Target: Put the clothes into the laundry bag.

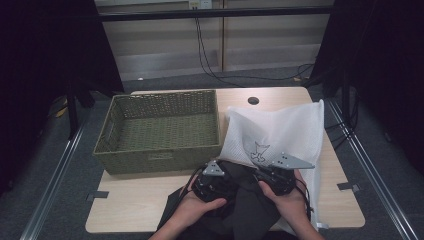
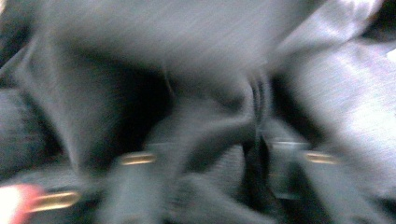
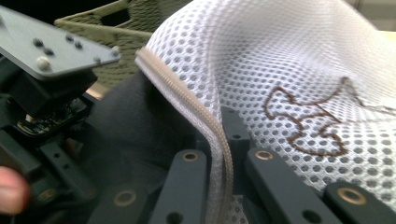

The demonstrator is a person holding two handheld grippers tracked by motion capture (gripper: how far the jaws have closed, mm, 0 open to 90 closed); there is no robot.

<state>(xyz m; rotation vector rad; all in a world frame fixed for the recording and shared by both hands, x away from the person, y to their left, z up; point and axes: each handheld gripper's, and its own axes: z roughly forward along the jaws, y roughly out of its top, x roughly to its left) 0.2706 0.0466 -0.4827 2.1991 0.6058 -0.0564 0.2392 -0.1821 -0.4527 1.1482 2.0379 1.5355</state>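
Note:
A white mesh bag [image 1: 280, 130] with a brown stitched emblem lies on the right of the wooden table [image 1: 130, 200]. A dark garment [image 1: 245, 200] spills from its near opening toward the person. My right gripper [image 3: 224, 140] is shut on the bag's zipper edge [image 3: 187, 93] and lifts it. My left gripper [image 2: 212, 154] is buried in the dark garment [image 2: 187, 46]. Its jaws stand apart with a fold of cloth between them, and that view is blurred. In the high view both grippers sit side by side at the bag's mouth, left [image 1: 222, 177] and right [image 1: 267, 175].
A green woven basket [image 1: 160, 162] with nothing in it stands at the table's left, close to the left gripper. Its corner [image 3: 116, 28] rises behind the left gripper's grey plate [image 3: 51, 44]. Cables hang at the back wall [image 1: 205, 50]. Dark curtains flank the table.

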